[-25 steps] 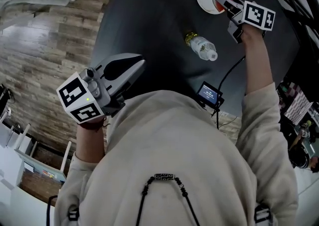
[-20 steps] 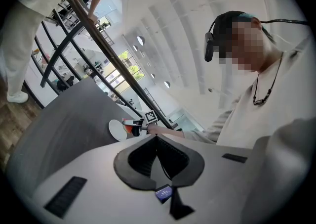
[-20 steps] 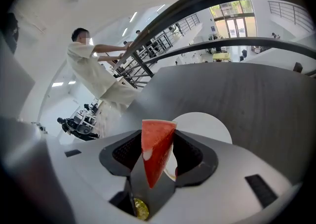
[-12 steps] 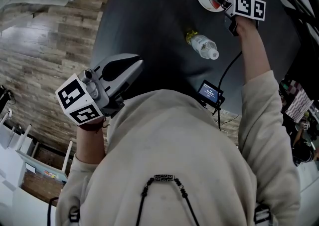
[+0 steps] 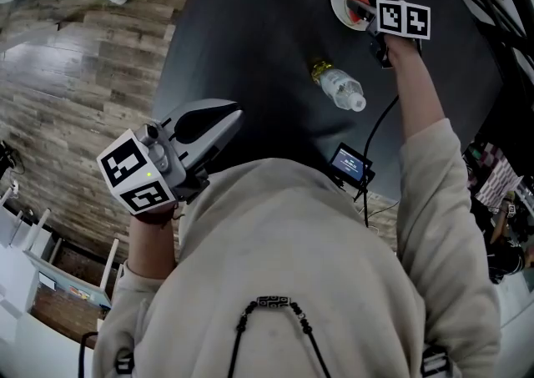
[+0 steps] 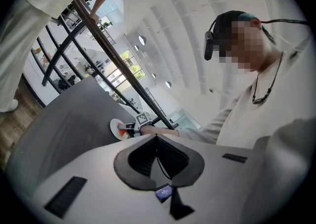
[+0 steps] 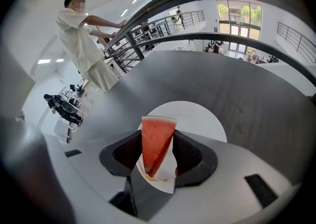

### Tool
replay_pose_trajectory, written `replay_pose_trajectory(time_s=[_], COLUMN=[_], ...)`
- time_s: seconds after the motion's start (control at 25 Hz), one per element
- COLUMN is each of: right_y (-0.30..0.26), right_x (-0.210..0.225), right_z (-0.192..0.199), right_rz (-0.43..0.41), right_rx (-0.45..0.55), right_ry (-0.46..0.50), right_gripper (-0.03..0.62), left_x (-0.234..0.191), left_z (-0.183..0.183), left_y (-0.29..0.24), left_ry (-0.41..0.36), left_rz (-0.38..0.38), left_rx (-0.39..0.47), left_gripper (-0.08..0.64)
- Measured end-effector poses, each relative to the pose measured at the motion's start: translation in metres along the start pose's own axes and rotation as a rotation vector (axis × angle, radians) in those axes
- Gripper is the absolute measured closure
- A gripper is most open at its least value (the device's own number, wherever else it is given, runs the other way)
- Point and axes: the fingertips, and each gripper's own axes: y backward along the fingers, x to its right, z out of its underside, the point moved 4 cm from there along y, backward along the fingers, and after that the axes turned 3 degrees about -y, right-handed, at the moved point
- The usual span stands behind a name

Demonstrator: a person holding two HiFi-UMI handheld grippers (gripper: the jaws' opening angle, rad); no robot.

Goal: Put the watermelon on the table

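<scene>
My right gripper (image 5: pixel 360 7) pinches the watermelon (image 7: pixel 156 141) over a white plate (image 7: pixel 197 116) on the desk (image 5: pixel 250 26). My left gripper (image 5: pixel 219 122) is pressed together. The bottle's (image 5: pixel 339 84) label is unreadable.

- The head view is looking steeply down past the person's chest (image 5: pixel 284 268) onto the dark surface (image 5: pixel 250 51).
- The left gripper view is facing across it from afar.
- The right gripper view is looking closely down on the white plate (image 7: pixel 197 119), which all three are sharing.
</scene>
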Motion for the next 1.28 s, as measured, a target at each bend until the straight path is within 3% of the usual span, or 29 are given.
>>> replay_pose_trajectory(time_s=[0.32,0.8,1.04,1.28], right_y=[-0.010,-0.017,-0.018,-0.014], right_x=[-0.006,-0.008,-0.010,-0.007], right_z=[-0.003,-0.005,-0.001,0.001], right_rz=[0.046,0.067,0.057,0.053], right_rx=[-0.035,-0.048,-0.067,-0.048], right_ry=[0.093,0.102,0.118,0.097], right_gripper=[0.393,0.393,0.347,0.344], left_x=[0.001,0.001,0.001,0.002], left_z=[-0.002,-0.003,-0.007,-0.011], left_y=[-0.001,-0.002,0.000,0.004], left_ry=[-0.004,-0.002,0.022,0.004], left_rz=[0.001,0.005,0.025,0.015], left_rx=[-0.007,-0.008,0.017,0.017], left_gripper=[0.554,0.554,0.554,0.554])
